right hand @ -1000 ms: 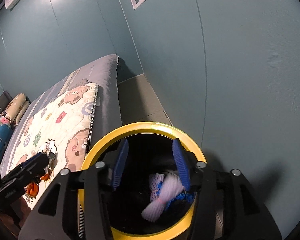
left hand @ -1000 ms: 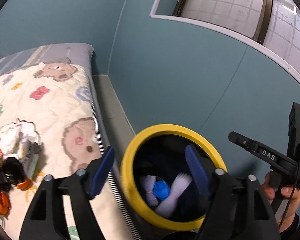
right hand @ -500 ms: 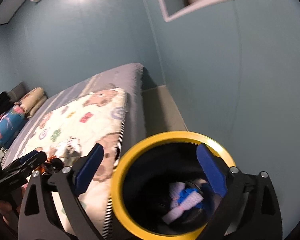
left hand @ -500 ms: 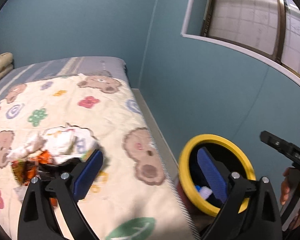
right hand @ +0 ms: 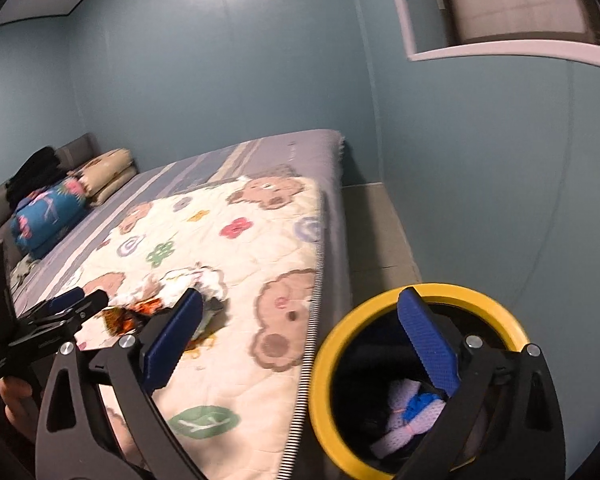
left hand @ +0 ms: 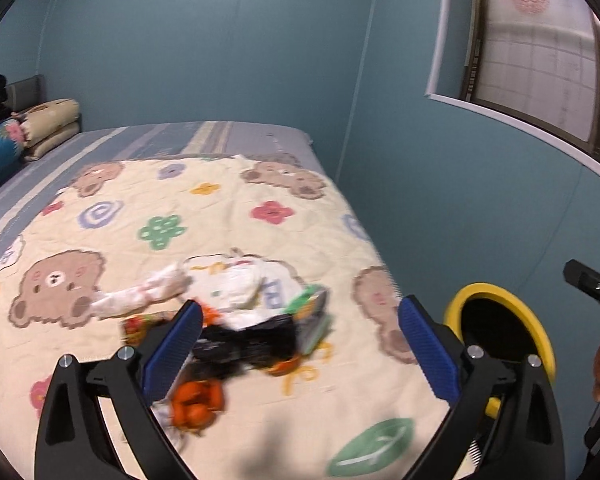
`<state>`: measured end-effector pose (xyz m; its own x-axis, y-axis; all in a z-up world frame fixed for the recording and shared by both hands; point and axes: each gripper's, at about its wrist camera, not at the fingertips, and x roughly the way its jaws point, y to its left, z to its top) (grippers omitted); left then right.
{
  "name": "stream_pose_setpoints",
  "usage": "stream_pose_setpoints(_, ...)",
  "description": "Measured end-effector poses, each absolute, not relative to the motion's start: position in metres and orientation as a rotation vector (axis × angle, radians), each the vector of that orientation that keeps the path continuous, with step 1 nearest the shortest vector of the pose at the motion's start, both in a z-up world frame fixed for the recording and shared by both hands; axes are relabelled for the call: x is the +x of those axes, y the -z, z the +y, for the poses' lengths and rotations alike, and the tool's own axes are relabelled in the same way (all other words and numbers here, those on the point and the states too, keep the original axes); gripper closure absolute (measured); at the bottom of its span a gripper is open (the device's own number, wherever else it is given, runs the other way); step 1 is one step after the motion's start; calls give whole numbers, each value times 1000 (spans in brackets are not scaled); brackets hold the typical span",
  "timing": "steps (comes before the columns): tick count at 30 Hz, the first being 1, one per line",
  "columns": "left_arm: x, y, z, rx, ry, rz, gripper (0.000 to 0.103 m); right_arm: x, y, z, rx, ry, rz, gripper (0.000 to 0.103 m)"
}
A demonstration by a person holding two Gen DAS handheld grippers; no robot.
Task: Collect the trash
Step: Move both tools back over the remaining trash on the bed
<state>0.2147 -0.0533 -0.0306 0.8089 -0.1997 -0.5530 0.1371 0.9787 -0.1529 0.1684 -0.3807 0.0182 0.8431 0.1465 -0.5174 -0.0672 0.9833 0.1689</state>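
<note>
Left wrist view: left gripper (left hand: 300, 344) jaws wide open, trash pile (left hand: 240, 320) between them; right gripper (right hand: 300, 344) jaws open, empty.

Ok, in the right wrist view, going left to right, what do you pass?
Left gripper → blue patterned pillow → trash pile on the quilt → yellow-rimmed bin → lilac and blue trash inside it.

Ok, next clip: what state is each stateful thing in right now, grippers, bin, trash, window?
left gripper: open, empty, aimed at the pile
right gripper: open, empty
trash pile: lying loose on the quilt
yellow-rimmed bin: uncovered, upright beside the bed, some trash inside
window: cannot tell whether it is shut
</note>
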Motion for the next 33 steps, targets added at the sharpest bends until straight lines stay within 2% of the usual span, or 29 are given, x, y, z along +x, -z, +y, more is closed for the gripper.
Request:
stream_pose_setpoints(14, 210, 59, 36, -108, 29, 651, 9, 215, 5, -294, 120, -281, 689, 9)
stream_pose_setpoints(33, 226, 131, 92, -163, -37, 786, 9, 322, 92, -225, 188, -296, 947, 9)
